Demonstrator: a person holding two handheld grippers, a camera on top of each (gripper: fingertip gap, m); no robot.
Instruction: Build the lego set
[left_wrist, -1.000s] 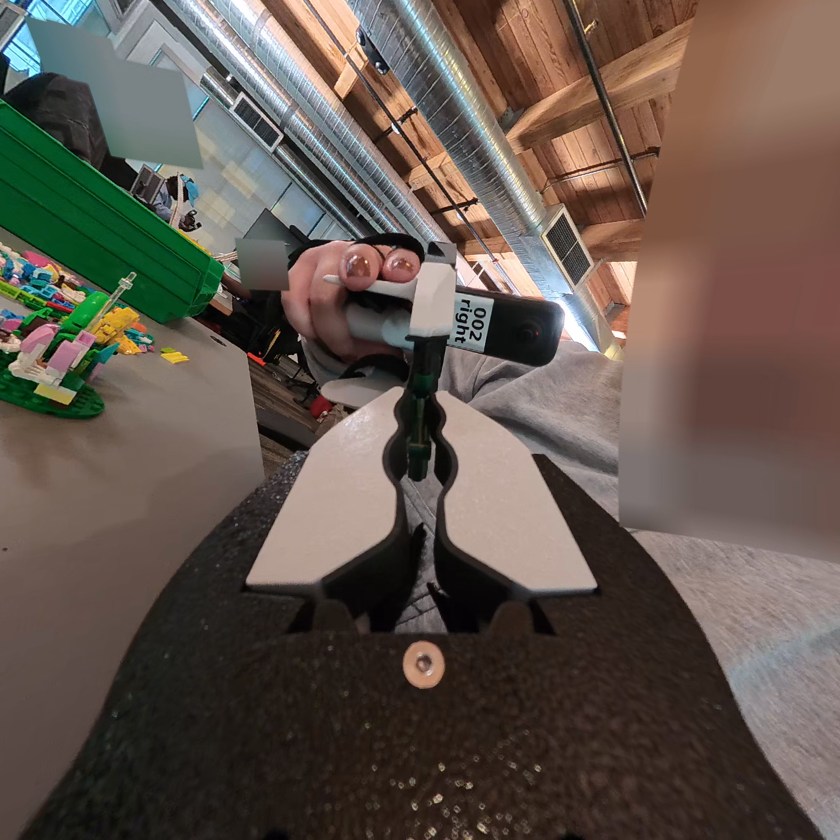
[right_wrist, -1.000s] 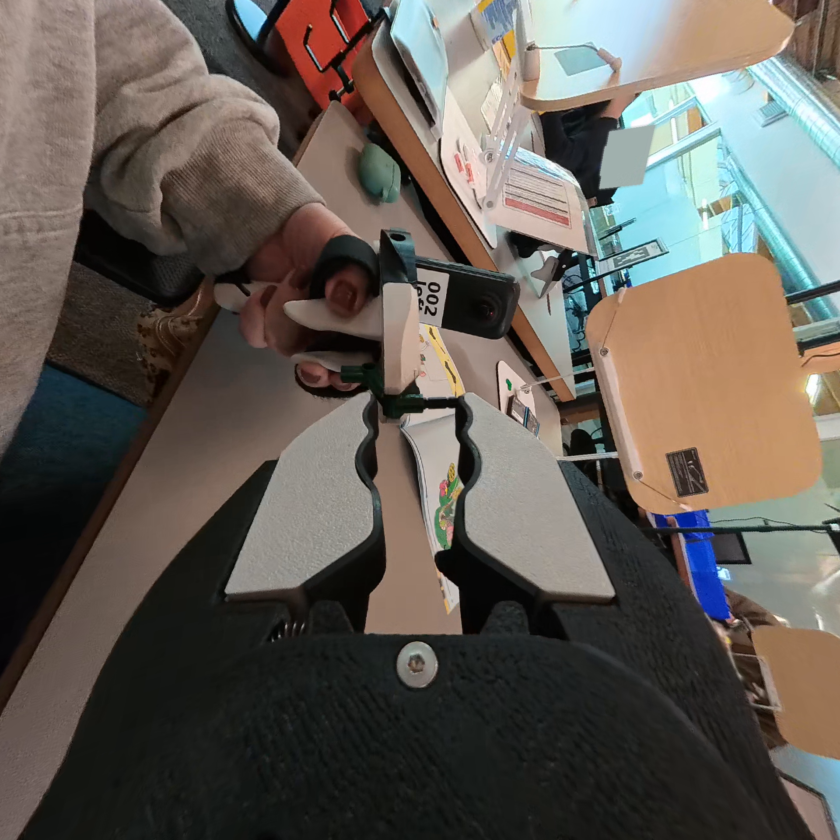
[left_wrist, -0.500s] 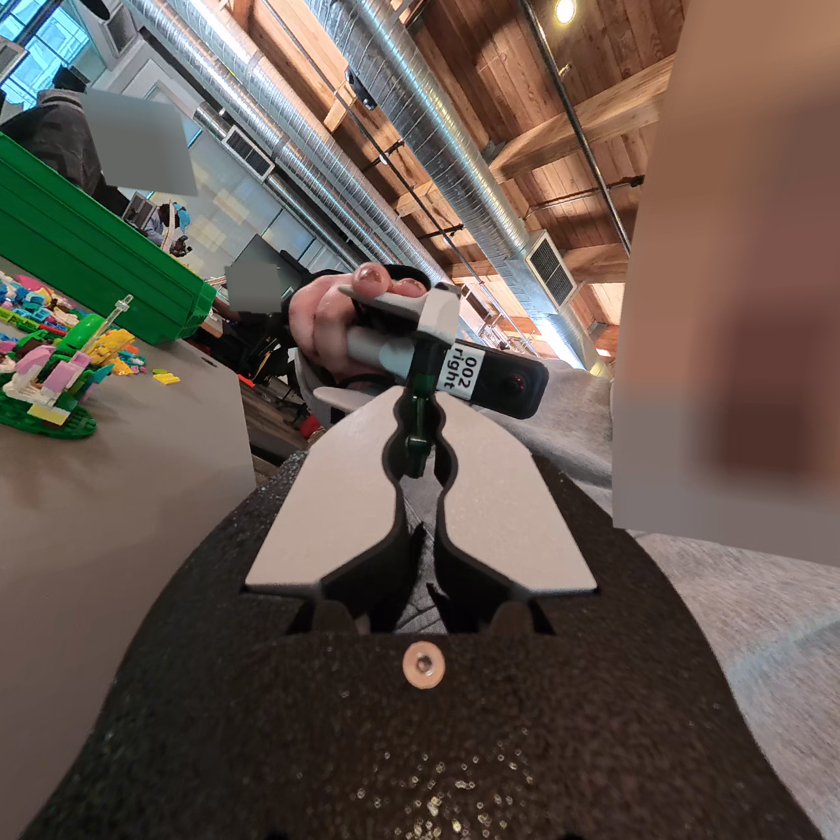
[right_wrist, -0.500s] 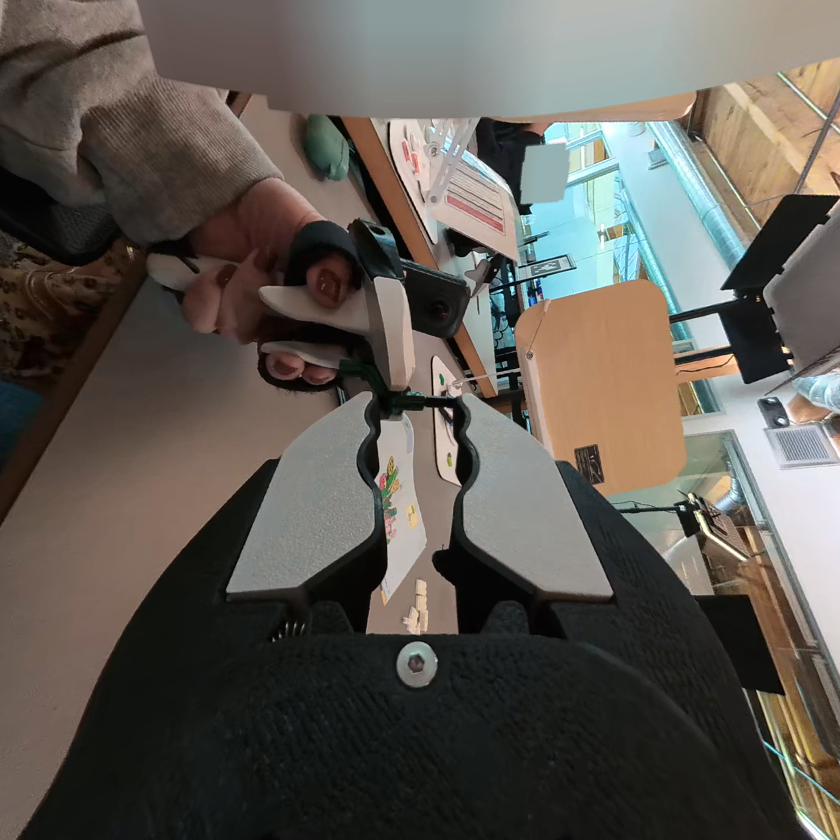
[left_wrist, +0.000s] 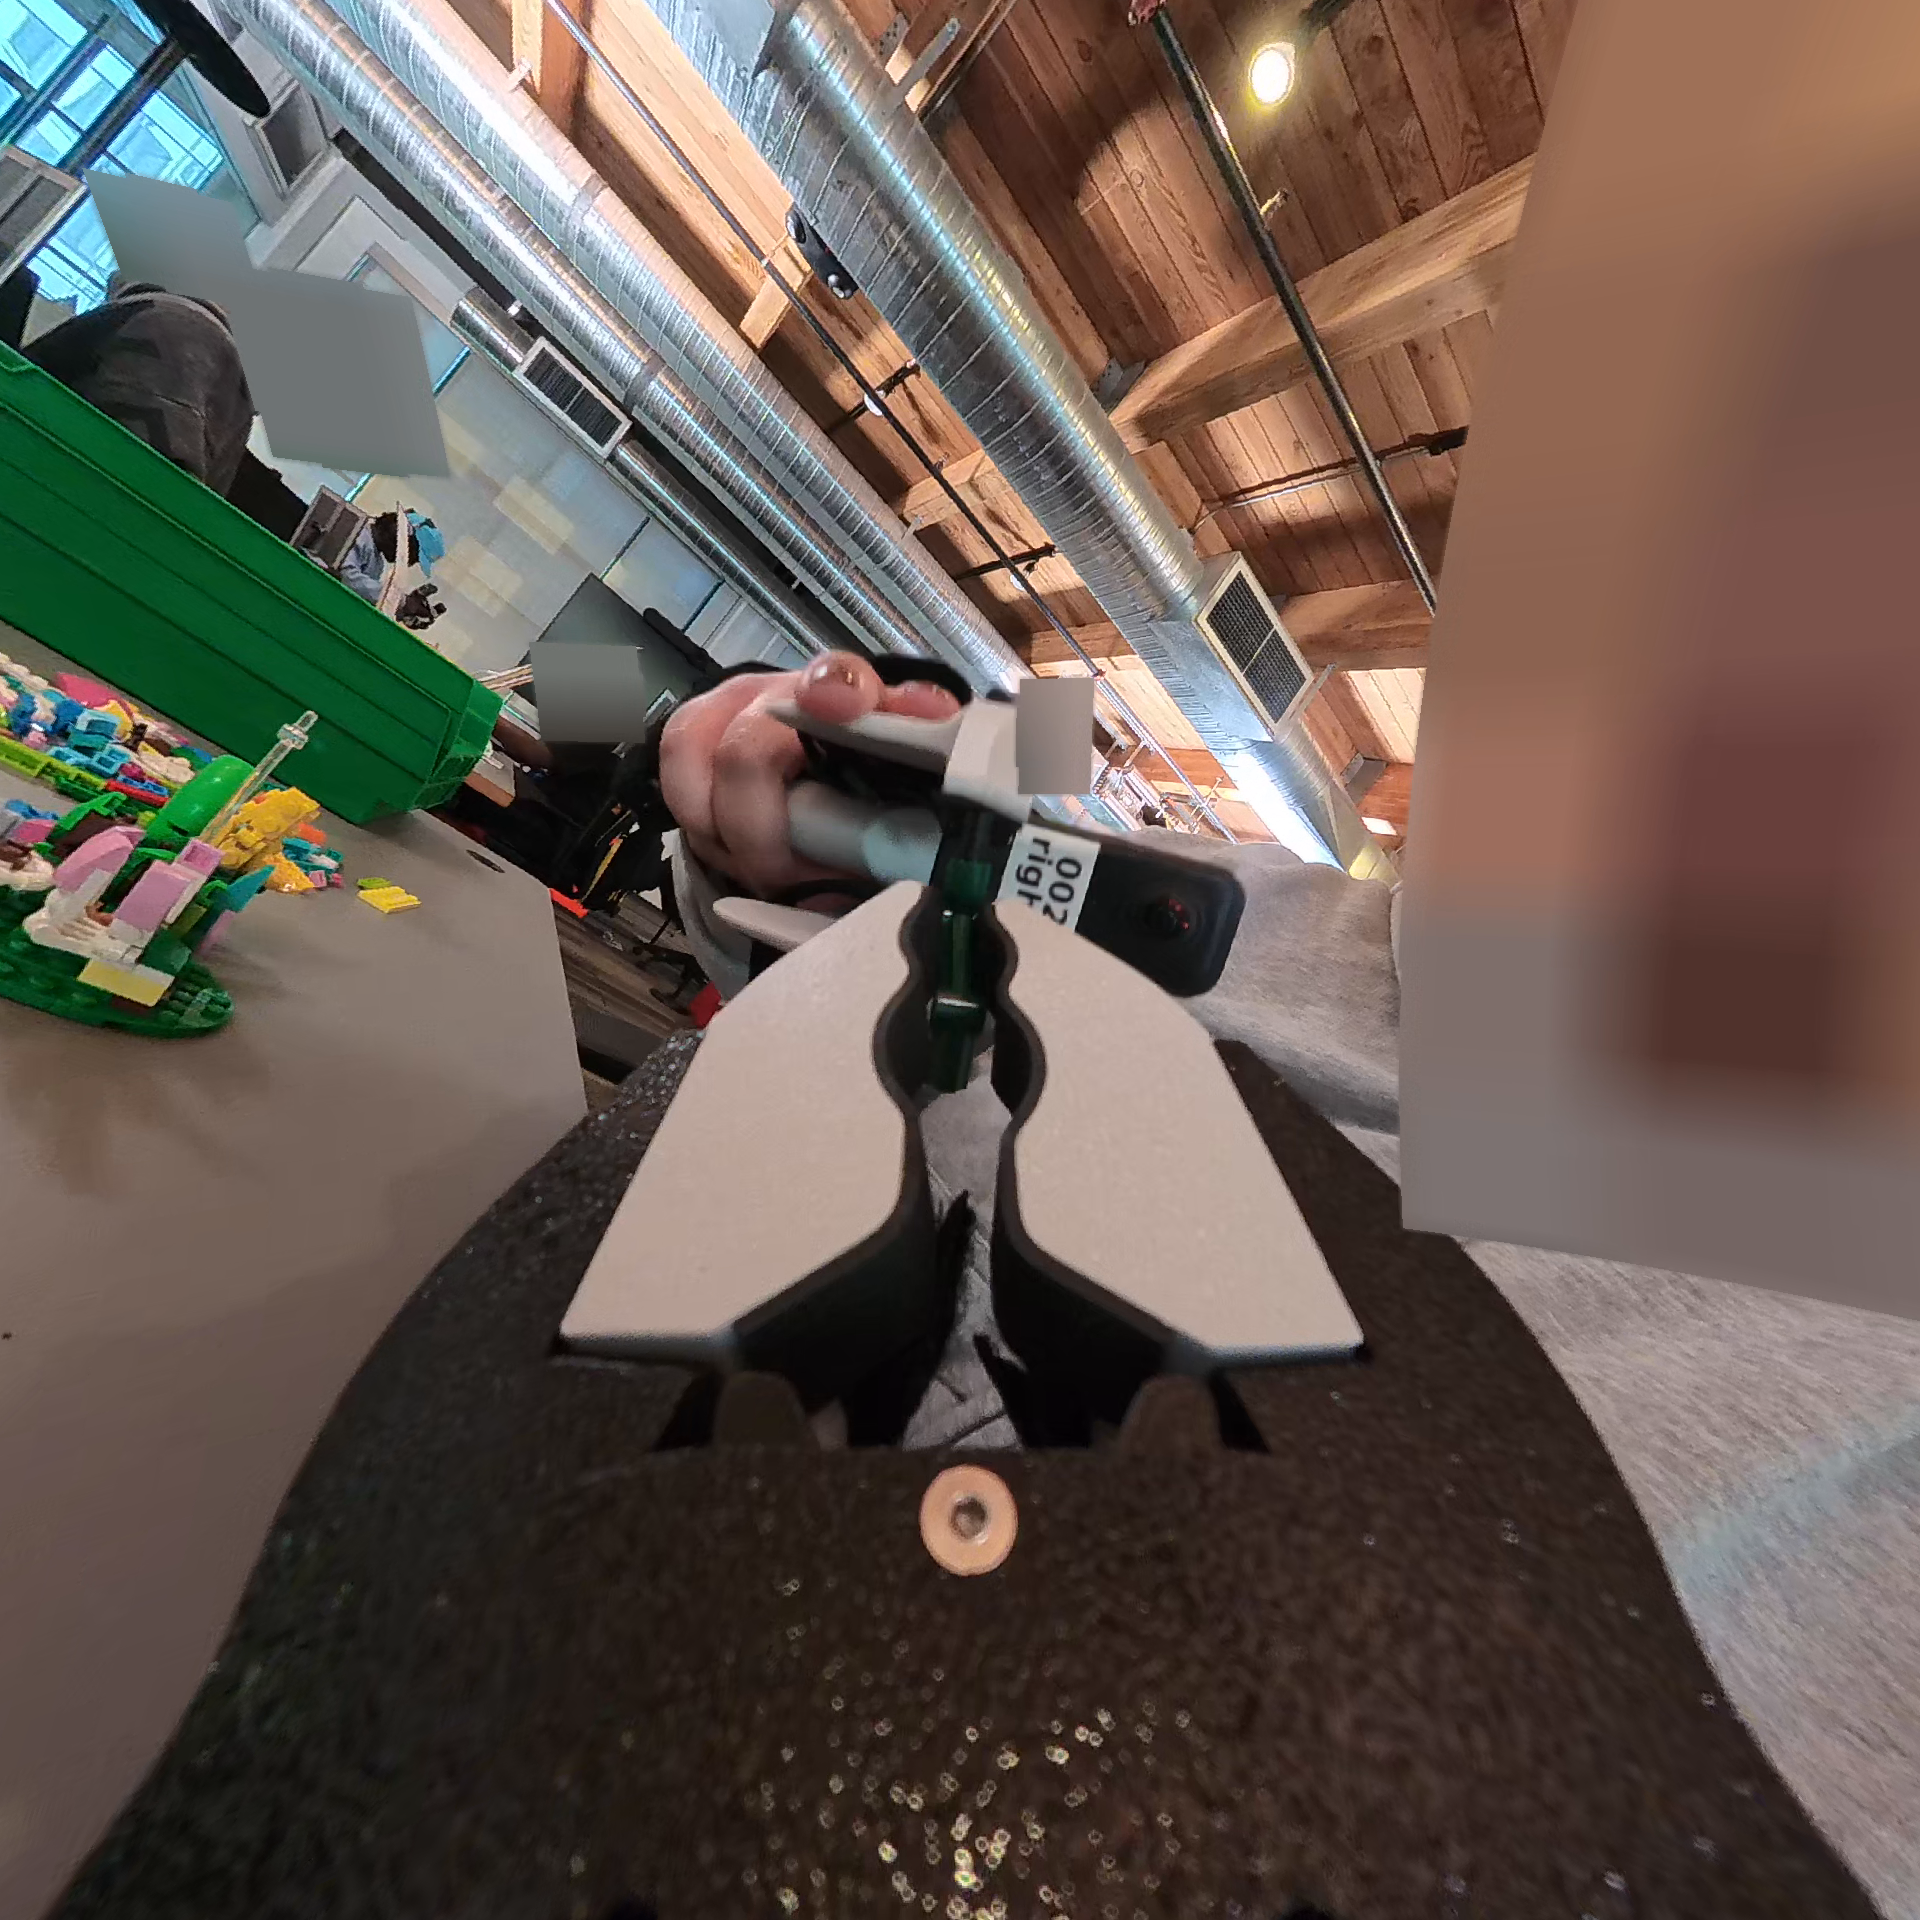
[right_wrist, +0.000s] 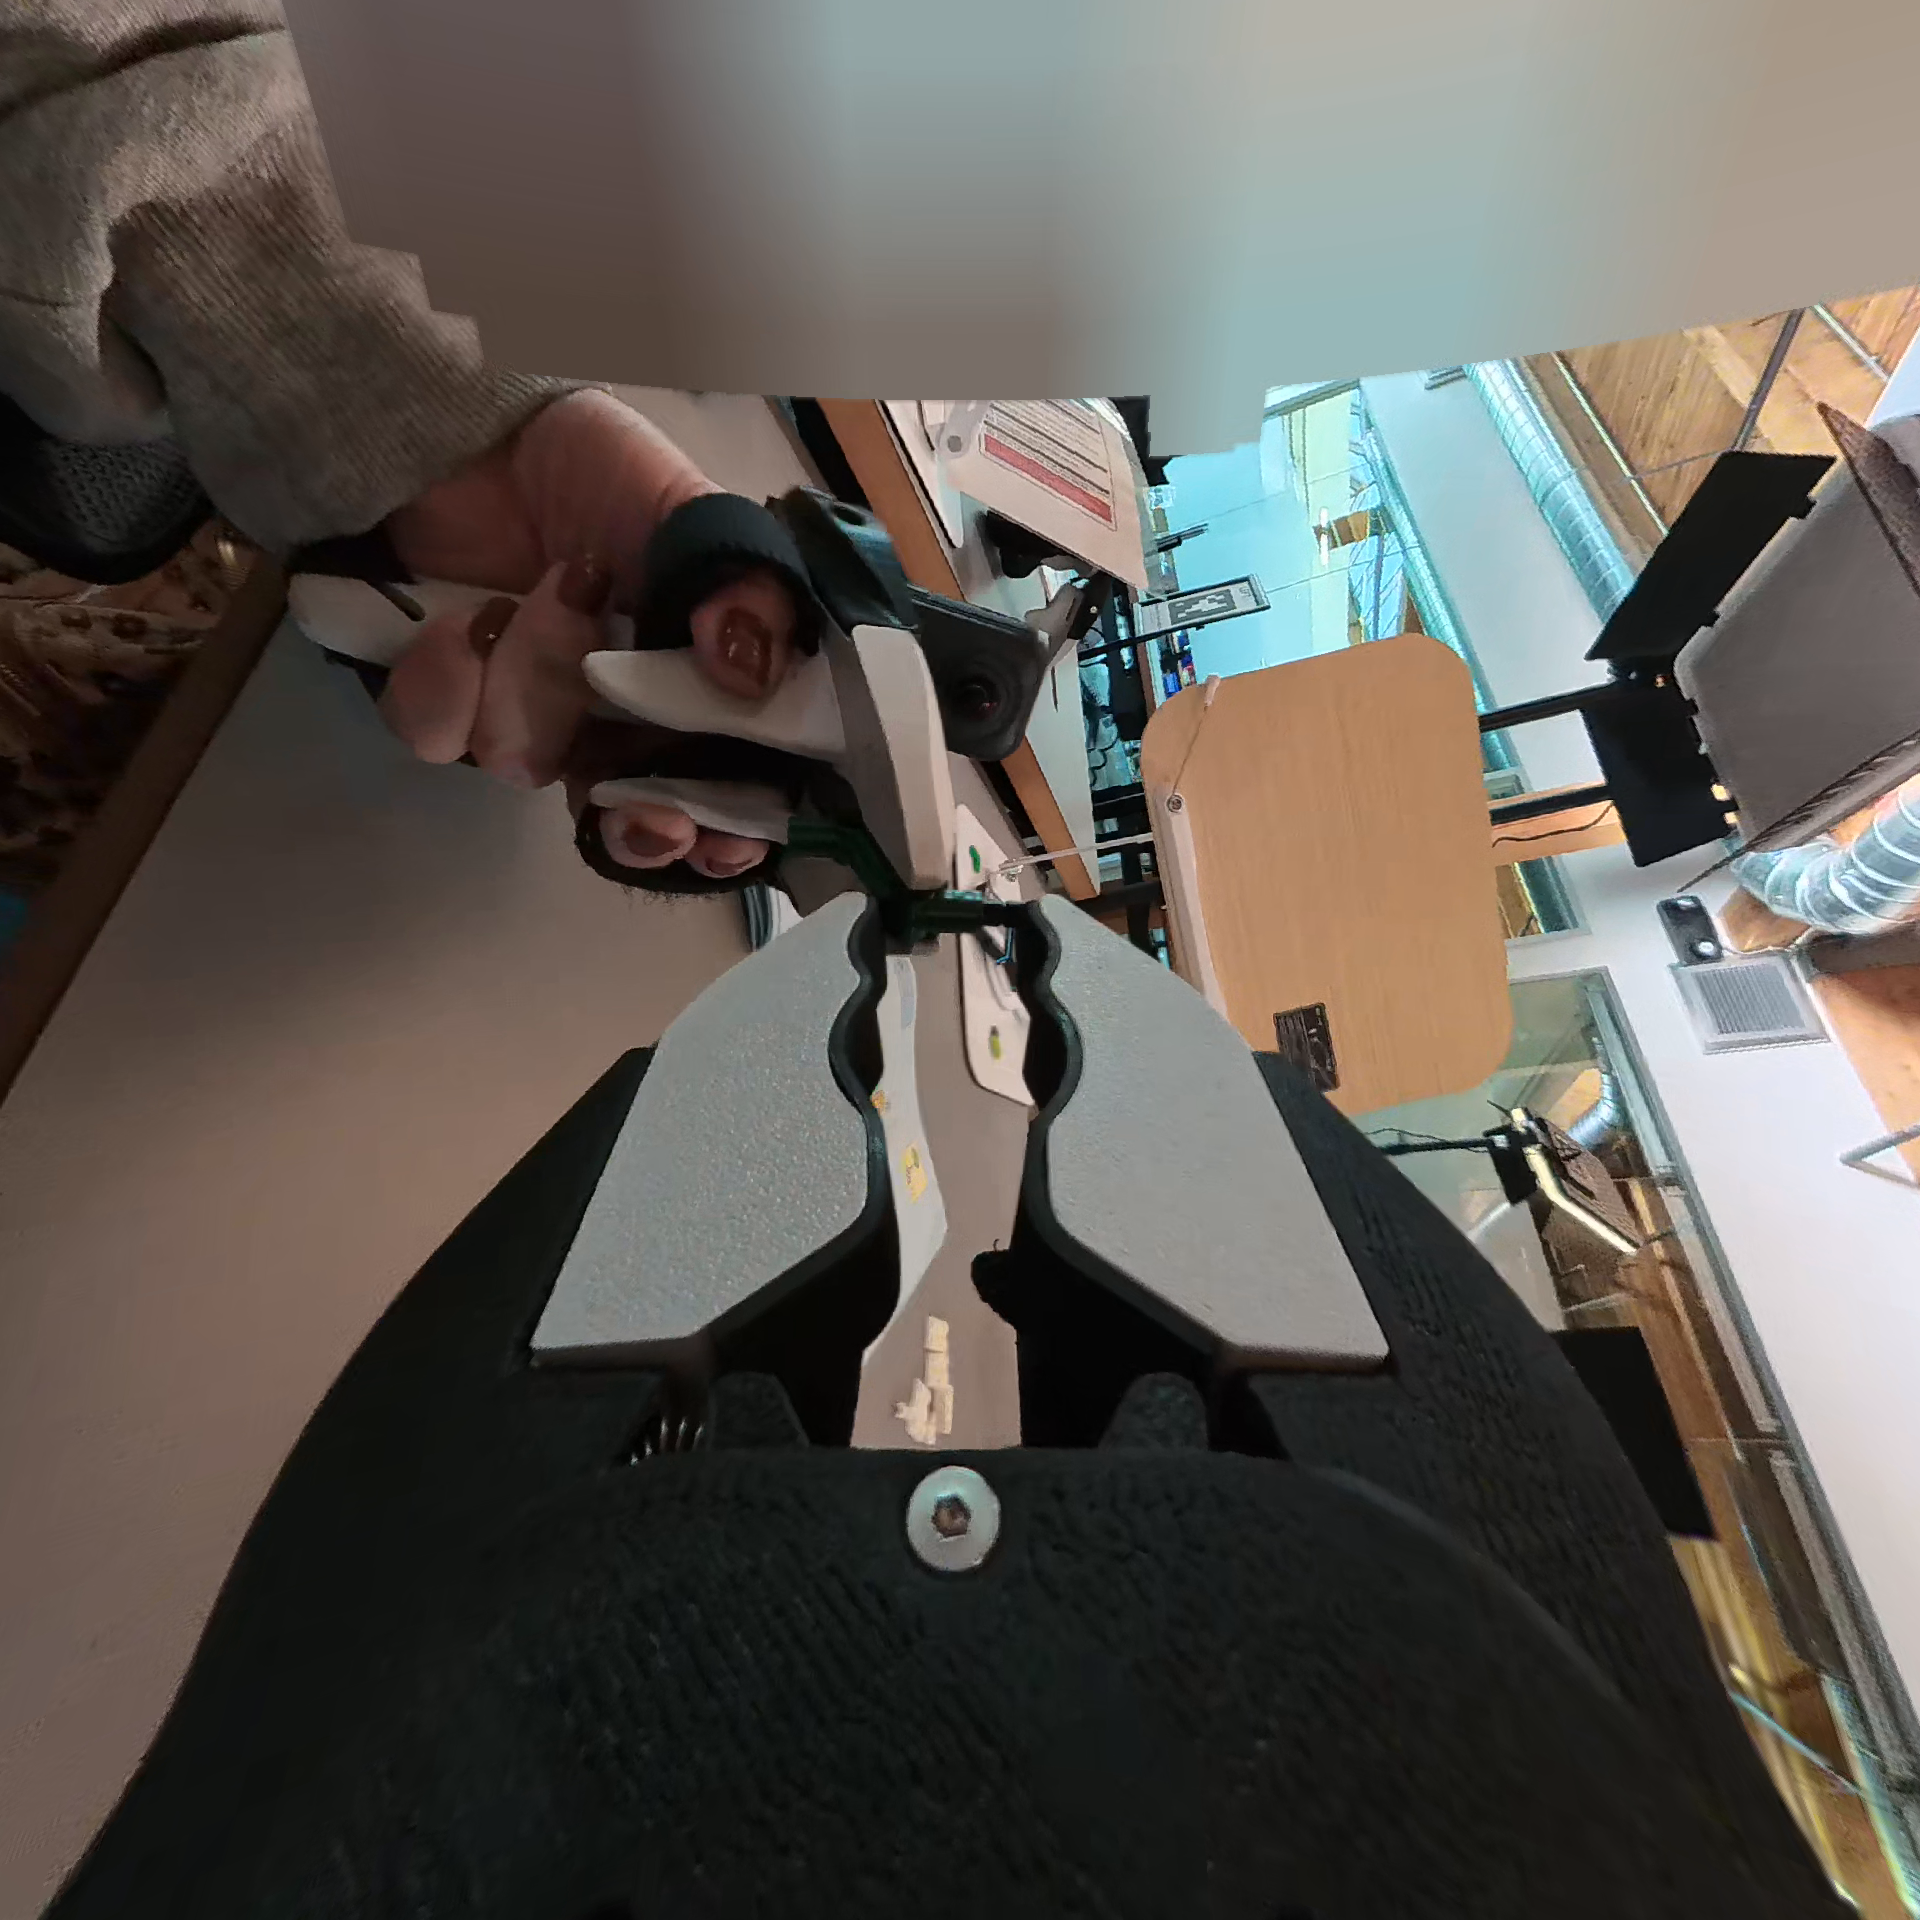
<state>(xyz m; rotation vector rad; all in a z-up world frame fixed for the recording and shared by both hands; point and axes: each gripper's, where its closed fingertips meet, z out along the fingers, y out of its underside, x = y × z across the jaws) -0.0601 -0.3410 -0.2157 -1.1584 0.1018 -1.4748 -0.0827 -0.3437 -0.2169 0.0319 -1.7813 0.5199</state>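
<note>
- Overhead, timber ceiling and silver ducts; below left, grey bench with green bin.
- On that bench, well apart from both tools: half-built lego set on its green base, loose bricks behind.
- Left hand-held gripper: narrow, clamped on dark green stem piece.
- Right hand-held gripper: partly spread, tips meeting the same stem across the gap.
- Likely step: joining or passing the stem in mid-air.
- Next: steady alignment, a firm push, then carrying to the model.
</note>
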